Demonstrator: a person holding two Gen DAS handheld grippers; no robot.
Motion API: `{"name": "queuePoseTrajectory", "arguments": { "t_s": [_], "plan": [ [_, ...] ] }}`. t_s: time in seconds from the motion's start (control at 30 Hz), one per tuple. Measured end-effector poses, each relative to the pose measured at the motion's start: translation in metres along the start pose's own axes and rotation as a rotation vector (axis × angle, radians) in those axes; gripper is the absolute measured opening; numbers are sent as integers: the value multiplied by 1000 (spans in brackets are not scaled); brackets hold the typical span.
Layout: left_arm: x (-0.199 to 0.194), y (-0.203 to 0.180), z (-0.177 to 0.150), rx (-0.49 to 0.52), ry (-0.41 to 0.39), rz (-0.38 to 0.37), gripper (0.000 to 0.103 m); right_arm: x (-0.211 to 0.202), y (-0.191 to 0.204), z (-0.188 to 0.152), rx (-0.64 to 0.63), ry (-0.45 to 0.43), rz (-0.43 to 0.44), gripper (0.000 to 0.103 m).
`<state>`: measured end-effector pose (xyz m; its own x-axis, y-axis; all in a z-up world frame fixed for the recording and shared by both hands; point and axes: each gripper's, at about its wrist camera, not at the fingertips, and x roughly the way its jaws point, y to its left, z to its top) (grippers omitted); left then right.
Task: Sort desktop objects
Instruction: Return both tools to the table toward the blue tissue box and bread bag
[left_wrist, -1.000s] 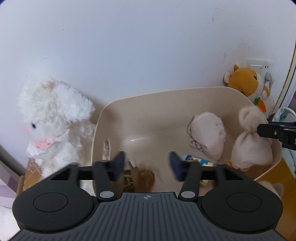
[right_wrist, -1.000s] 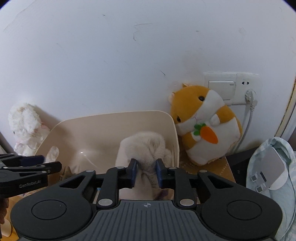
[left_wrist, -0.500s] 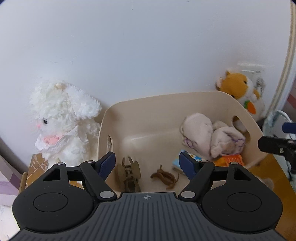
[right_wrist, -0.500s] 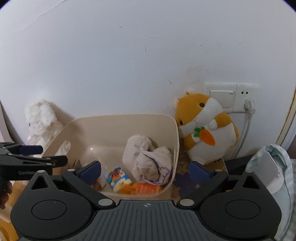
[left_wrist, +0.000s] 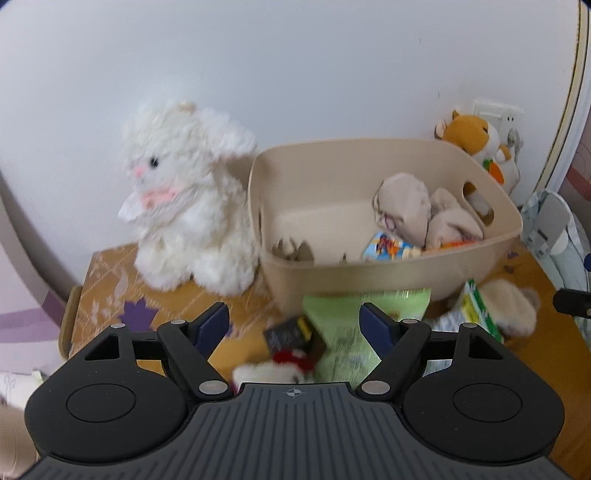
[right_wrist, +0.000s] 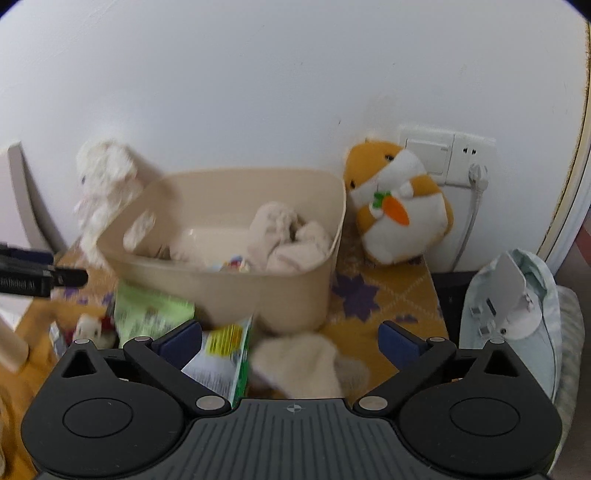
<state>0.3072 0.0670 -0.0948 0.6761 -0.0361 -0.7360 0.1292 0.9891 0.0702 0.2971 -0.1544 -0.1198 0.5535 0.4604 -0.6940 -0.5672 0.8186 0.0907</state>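
A beige bin (left_wrist: 388, 273) (right_wrist: 258, 288) stands against the wall. Inside it lie beige cloth bundles (left_wrist: 417, 210) (right_wrist: 288, 240), a colourful snack packet (left_wrist: 388, 247) and brown hair clips (left_wrist: 291, 251). In front of it lie a green packet (left_wrist: 354, 317) (right_wrist: 147, 317), a green-edged box (left_wrist: 476, 310) (right_wrist: 225, 354), a beige cloth (left_wrist: 513, 310) (right_wrist: 306, 365), a small dark box (left_wrist: 288, 336) and a small white-and-red plush (left_wrist: 273, 373) (right_wrist: 90, 328). My left gripper (left_wrist: 295, 328) and my right gripper (right_wrist: 288, 339) are both open and empty, pulled back from the bin.
A white plush lamb (left_wrist: 184, 206) (right_wrist: 103, 184) sits left of the bin. An orange hamster plush (left_wrist: 476, 144) (right_wrist: 399, 206) sits to its right below a wall socket (right_wrist: 447, 155). A pale blue-grey object (right_wrist: 517, 302) lies far right. The table edge is at left (left_wrist: 70, 325).
My right gripper let go of a beige cloth bundle into the bin and opened wide. My left gripper opened wider. Both pulled back and up, so items in front of the bin show.
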Motion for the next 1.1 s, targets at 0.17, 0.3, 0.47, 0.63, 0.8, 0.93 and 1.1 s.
{"name": "queuePoseTrajectory", "arguments": {
  "t_s": [0.17, 0.3, 0.47, 0.63, 0.8, 0.93, 1.1],
  "plan": [
    [-5, 10, -29, 1, 50, -16, 79, -13, 8, -35, 3, 43, 7, 103],
    [-7, 14, -55, -12, 97, -19, 79, -24, 18, -66, 39, 86, -32, 103],
    [-9, 13, -87, -17, 151, -33, 79, -30, 34, -94, 104, 148, -93, 103],
    [-14, 11, -110, -121, 204, -80, 79, -25, 53, -110, 191, 200, -77, 103],
    [-14, 0, -125, -268, 260, -88, 79, -15, 70, -114, 284, 222, -99, 100],
    [-10, -7, -132, -418, 294, -72, 79, -5, 80, -111, 310, 229, -123, 99],
    [-1, -10, -133, -614, 339, -47, 79, 6, 84, -105, 339, 237, -154, 97]
  ]
}}
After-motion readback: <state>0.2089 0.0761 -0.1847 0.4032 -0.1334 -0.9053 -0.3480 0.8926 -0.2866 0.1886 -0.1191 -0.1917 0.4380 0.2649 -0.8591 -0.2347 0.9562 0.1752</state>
